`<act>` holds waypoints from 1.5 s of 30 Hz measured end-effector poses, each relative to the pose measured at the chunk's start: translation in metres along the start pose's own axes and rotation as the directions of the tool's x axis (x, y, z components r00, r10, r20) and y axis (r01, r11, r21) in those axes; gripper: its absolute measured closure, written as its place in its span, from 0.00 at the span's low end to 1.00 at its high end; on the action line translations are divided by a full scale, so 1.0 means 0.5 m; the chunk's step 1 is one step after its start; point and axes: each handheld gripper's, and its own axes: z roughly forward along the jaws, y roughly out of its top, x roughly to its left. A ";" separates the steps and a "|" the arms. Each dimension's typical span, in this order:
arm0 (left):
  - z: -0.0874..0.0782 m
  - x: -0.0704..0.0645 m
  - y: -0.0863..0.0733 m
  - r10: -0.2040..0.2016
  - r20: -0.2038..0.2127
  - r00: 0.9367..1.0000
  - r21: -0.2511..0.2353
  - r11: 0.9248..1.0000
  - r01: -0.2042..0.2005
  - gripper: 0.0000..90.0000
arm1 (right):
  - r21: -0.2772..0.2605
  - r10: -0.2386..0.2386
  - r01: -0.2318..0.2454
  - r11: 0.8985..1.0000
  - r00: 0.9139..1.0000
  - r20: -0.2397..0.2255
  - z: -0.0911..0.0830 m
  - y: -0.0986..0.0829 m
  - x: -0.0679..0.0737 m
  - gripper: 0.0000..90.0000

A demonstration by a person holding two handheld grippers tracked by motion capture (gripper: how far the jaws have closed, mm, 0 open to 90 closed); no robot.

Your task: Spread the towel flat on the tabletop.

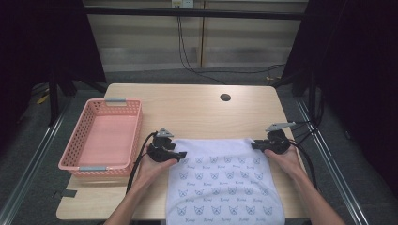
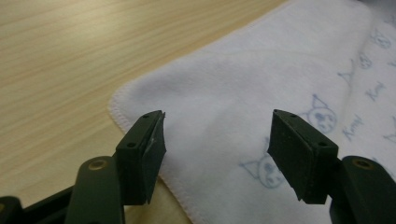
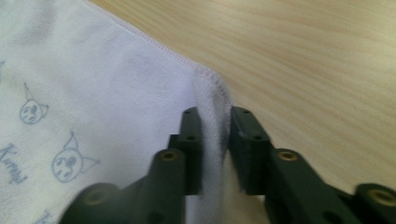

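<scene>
White towel (image 1: 224,183) with blue cat faces, spread flat right of pink basket (image 1: 104,137), near edge overhanging table (image 1: 197,110); left gripper (image 1: 174,154) spread wide over far-left corner; right gripper (image 1: 257,145) pinching far-right corner; forearms angled inward.

Towel (image 1: 225,180) flat on table (image 1: 197,110), at near edge, overhanging. Basket (image 1: 104,139) left of towel, apart. Grippers at far corners.
</scene>
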 end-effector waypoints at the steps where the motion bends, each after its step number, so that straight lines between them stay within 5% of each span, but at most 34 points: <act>1: 0.004 0.003 0.002 -0.014 0.002 1.000 -0.001 1.000 0.014 0.39 | -0.002 0.001 -0.002 1.000 1.000 -0.014 0.000 -0.002 -0.002 0.95; 6: 0.021 0.009 0.004 -0.022 -0.019 1.000 -0.012 1.000 0.022 0.38 | -0.002 0.011 -0.011 1.000 1.000 -0.017 0.000 -0.002 -0.002 0.97; 8: 0.018 0.007 0.005 -0.008 -0.081 0.997 -0.022 1.000 0.006 0.40 | -0.002 0.011 -0.011 1.000 1.000 -0.019 -0.001 -0.003 -0.001 0.97; 17: 0.025 0.036 0.003 -0.057 -0.023 0.998 -0.055 0.997 0.056 0.42 | -0.004 0.015 -0.015 1.000 0.999 -0.030 -0.001 -0.004 -0.004 0.97; 20: 0.030 0.034 0.010 -0.038 -0.004 0.999 -0.034 0.999 0.037 0.52 | -0.004 0.023 -0.023 1.000 0.999 -0.038 -0.001 -0.004 -0.004 0.97; 24: 0.045 0.028 0.008 -0.018 0.051 0.999 -0.044 0.999 0.020 0.89 | -0.006 0.029 -0.030 1.000 0.998 -0.059 -0.002 -0.004 -0.003 0.97; 27: 0.045 0.022 0.011 -0.010 0.068 0.998 -0.031 0.999 0.012 0.96 | -0.029 0.042 -0.044 0.999 0.996 -0.077 -0.011 -0.003 -0.004 0.97; 36: -0.015 -0.012 0.038 0.006 0.140 0.990 -0.113 0.994 0.009 0.96 | -0.133 0.075 -0.090 0.987 0.991 -0.113 -0.068 0.015 -0.015 0.97; 39: -0.038 -0.020 0.051 0.039 0.125 0.991 -0.115 0.993 -0.025 0.96 | -0.165 0.065 -0.085 0.983 0.990 -0.123 -0.088 0.030 -0.014 0.97; 45: -0.091 -0.019 0.088 0.054 0.137 0.989 -0.169 0.985 -0.030 0.96 | -0.217 0.055 -0.077 0.973 0.993 -0.106 -0.128 0.061 -0.013 0.97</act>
